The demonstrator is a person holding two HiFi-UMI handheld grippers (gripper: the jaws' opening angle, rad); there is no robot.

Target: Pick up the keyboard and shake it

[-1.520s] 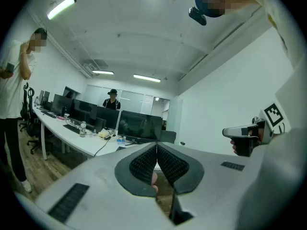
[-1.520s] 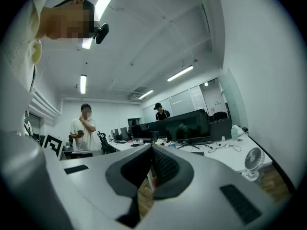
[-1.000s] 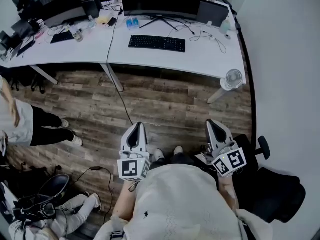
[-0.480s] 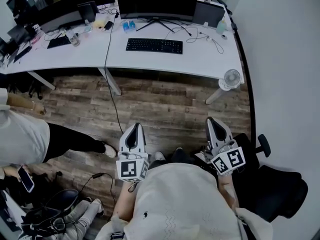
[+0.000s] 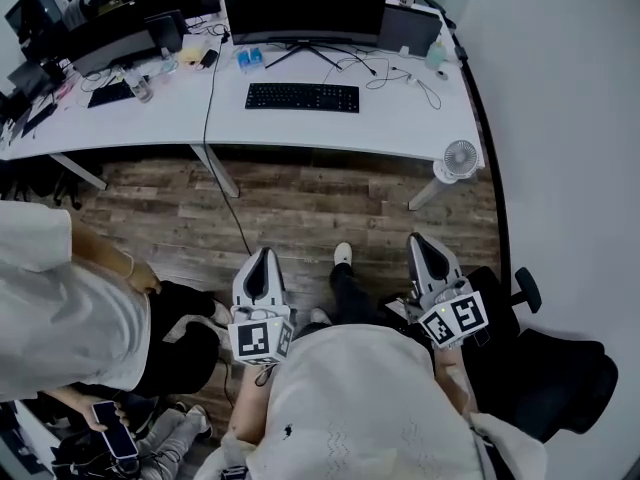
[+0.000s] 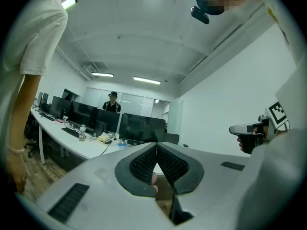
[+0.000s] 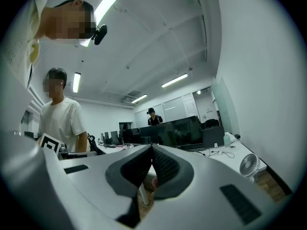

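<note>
On the white desk [image 5: 420, 118], the black keyboard [image 5: 302, 97] lies flat in front of the monitor [image 5: 300, 3]. Its long side runs parallel to the desk's front edge, a little behind that edge. This is the normal place for typing, so I judge that it is not yet picked up. Thin cables [image 5: 400, 68] run over the desk to the right of the keyboard, toward the right back corner, and as far as I can see they do not touch it. A small white fan [image 5: 460, 158] stands on the wooden floor [image 5: 330, 208], just off the desk's right front corner.

Both tools are well apart from the keyboard, over the floor and close to the body of the person who holds them. The left gripper [image 5: 262, 266] has its jaws pressed together with nothing between them; in its own view the two dark pads [image 6: 144, 164] meet in one line. The right gripper [image 5: 428, 258] is closed and empty in the same way. Both point level toward the desk, which looks like a carrying posture for the approach and not a grasping one.

The task seems to be at its very beginning. The jaws must open before any grasp. Because the keyboard is long and thin, one gripper at each short end would probably keep it balanced during the shaking.

Another person [image 5: 60, 308] in a white shirt stands at the left with a phone [image 5: 112, 433] in the hand. A black office chair [image 5: 560, 383] is at the right.
</note>
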